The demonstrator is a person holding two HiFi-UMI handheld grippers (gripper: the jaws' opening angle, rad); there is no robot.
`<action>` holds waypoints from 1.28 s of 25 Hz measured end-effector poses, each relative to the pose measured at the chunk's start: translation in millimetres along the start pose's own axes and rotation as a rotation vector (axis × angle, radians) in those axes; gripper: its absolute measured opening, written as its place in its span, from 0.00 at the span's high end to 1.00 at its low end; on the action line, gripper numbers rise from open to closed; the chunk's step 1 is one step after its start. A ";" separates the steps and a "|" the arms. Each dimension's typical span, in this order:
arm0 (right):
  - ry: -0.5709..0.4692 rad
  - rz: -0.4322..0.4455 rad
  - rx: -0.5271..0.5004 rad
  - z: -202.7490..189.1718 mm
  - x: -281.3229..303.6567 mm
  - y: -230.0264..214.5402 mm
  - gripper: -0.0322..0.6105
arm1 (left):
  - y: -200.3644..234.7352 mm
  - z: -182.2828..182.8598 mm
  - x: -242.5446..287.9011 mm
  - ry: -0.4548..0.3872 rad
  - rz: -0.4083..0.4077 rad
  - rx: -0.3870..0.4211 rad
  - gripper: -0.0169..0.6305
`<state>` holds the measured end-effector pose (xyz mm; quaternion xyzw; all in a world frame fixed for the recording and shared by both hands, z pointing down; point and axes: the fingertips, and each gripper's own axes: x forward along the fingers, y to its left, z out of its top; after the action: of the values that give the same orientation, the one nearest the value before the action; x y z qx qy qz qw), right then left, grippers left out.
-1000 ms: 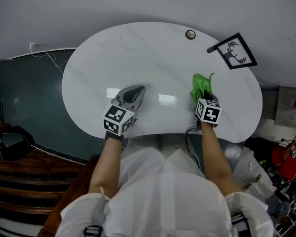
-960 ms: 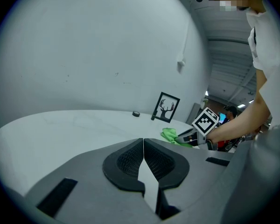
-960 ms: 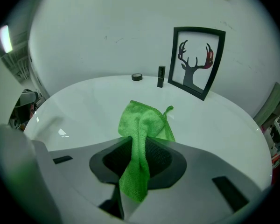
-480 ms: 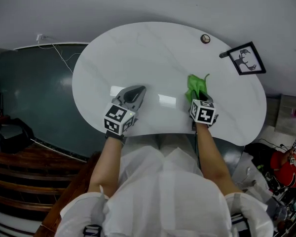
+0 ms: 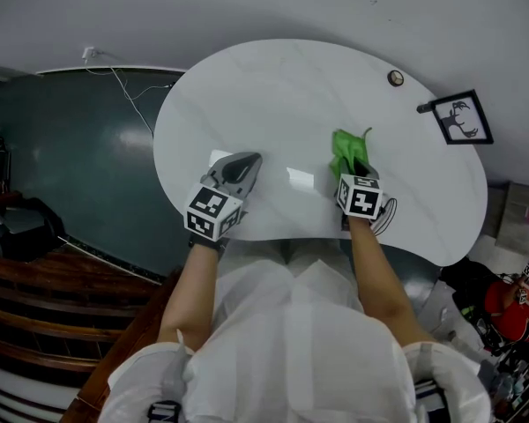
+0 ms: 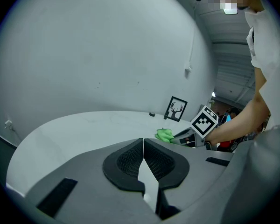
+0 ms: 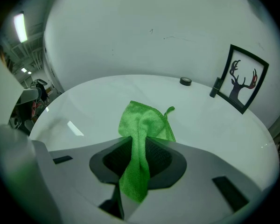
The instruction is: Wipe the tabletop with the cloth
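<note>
Right jaws: the right gripper is clamped on a bright green microfibre cloth, a narrow strip of it pinched between the dark ribbed pads.
Cloth: the rest is bunched just ahead of those jaws on the white, rounded, marble-look surface.
Left jaws: the left gripper has its pads pressed together tip to tip, with only a pale sliver of surface showing below them and nothing held.
Markings: black-and-white square code patterns on both cubes, that's all the print on show. The black-framed picture carries a black antlered deer head on white.
Ahead of the right jaws: the frame stands upright, ahead and to the right. A small round dark disc lies ahead, just left of it.
Right gripper view only: a little green loop at the cloth's far corner, a touch of red on the deer's antler, and the cloth's tail hanging down behind the pads.
Left gripper view only: a side look at the right gripper, ahead and to the right of the left jaws, with the green bunch at its tip low against the surface, and the frame beyond.
Head view only: both bare forearms and white sleeves, and the two grippers well apart over the near half of the surface.
</note>
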<state>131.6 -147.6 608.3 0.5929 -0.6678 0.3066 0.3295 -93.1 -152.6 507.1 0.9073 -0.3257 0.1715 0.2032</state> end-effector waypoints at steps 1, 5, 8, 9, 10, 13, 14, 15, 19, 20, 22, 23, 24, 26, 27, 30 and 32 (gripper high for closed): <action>-0.002 0.005 -0.007 2.6 1.6 8.9 0.83 | 4.3 -1.2 -5.3 -0.001 0.004 -0.001 0.95; -0.008 0.033 -0.033 11.5 8.0 49.0 0.83 | 21.0 -8.1 -28.5 -0.004 0.023 -0.006 0.95; -0.010 0.057 -0.057 17.8 12.4 79.7 0.83 | 32.5 -13.2 -45.4 -0.009 0.040 -0.012 0.95; -0.011 0.068 -0.066 20.0 14.1 89.9 0.83 | 36.2 -14.8 -50.4 -0.011 0.046 -0.014 0.95; -0.011 0.080 -0.075 22.0 15.9 100.5 0.83 | 40.1 -16.5 -55.3 -0.014 0.052 -0.017 0.95; -0.008 0.117 -0.105 27.8 21.2 133.0 0.83 | 51.4 -21.6 -69.5 -0.020 0.072 -0.028 0.95; -0.007 0.126 -0.115 29.7 23.1 143.1 0.83 | 55.1 -23.1 -74.1 -0.022 0.079 -0.032 0.95; -0.007 0.136 -0.124 31.7 24.9 152.7 0.83 | 58.8 -24.5 -78.9 -0.025 0.087 -0.036 0.95; -0.006 0.175 -0.162 40.0 30.6 189.7 0.83 | 71.9 -30.4 -98.8 -0.034 0.121 -0.055 0.95; -0.006 0.188 -0.172 41.9 31.9 199.6 0.83 | 75.1 -32.2 -103.7 -0.035 0.131 -0.060 0.95; -0.005 0.214 -0.193 45.2 34.6 220.1 0.83 | 81.0 -36.1 -112.5 -0.037 0.148 -0.070 0.95; -0.005 0.227 -0.204 46.6 36.0 230.2 0.83 | 83.7 -38.0 -116.3 -0.037 0.156 -0.076 0.95; -0.004 0.240 -0.214 47.8 37.4 240.4 0.83 | 86.4 -40.1 -120.0 -0.038 0.163 -0.081 0.95; -0.002 0.266 -0.236 50.1 39.1 261.6 0.83 | 91.3 -44.3 -128.0 -0.038 0.179 -0.092 0.95; -0.002 0.278 -0.250 51.3 39.3 272.5 0.83 | 93.6 -46.1 -132.5 -0.039 0.187 -0.097 0.95; -0.004 0.316 -0.294 53.8 39.4 303.9 0.83 | 99.3 -51.1 -145.6 -0.041 0.211 -0.108 0.95; -0.006 0.342 -0.320 55.0 39.7 323.1 0.83 | 102.7 -54.8 -152.5 -0.043 0.225 -0.116 0.95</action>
<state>-196.9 -179.8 601.4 0.4123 -0.7996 0.2462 0.3606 -281.9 -119.2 512.9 0.8552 -0.4389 0.1546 0.2281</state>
